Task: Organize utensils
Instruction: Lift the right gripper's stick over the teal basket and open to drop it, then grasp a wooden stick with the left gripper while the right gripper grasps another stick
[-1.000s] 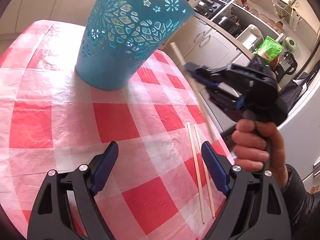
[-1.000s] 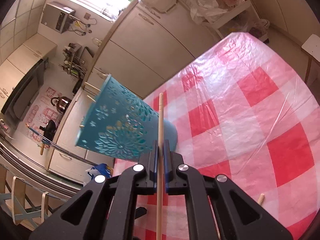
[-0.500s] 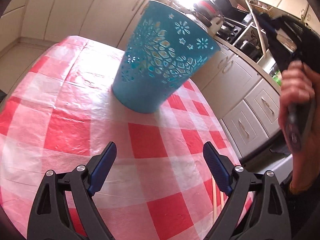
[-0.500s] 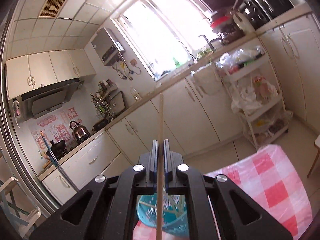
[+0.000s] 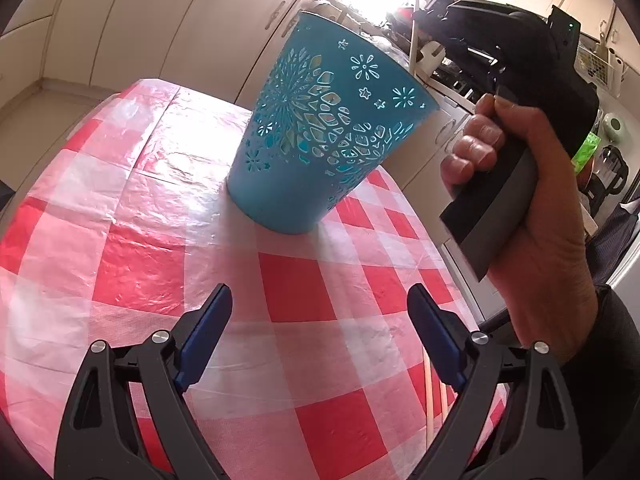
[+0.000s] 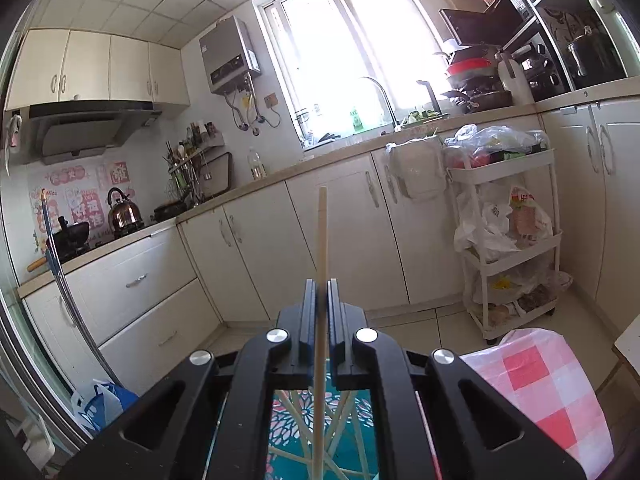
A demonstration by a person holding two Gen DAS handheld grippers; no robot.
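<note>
Right gripper (image 6: 319, 292) clamped on one chopstick (image 6: 321, 264), stick upright between the pads, lower end hanging over the teal holder (image 5: 320, 132), where more sticks lean inside. Holder stands on the checked tablecloth (image 5: 132, 248). Left gripper (image 5: 320, 320) low over the cloth, jaws spread wide, nothing between them. Two loose chopsticks (image 5: 429, 396) just beside its right finger.

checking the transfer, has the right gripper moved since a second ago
Yes. The right gripper, shut on a chopstick, has risen from beside the teal holder near the tablecloth to above the holder's rim.
</note>
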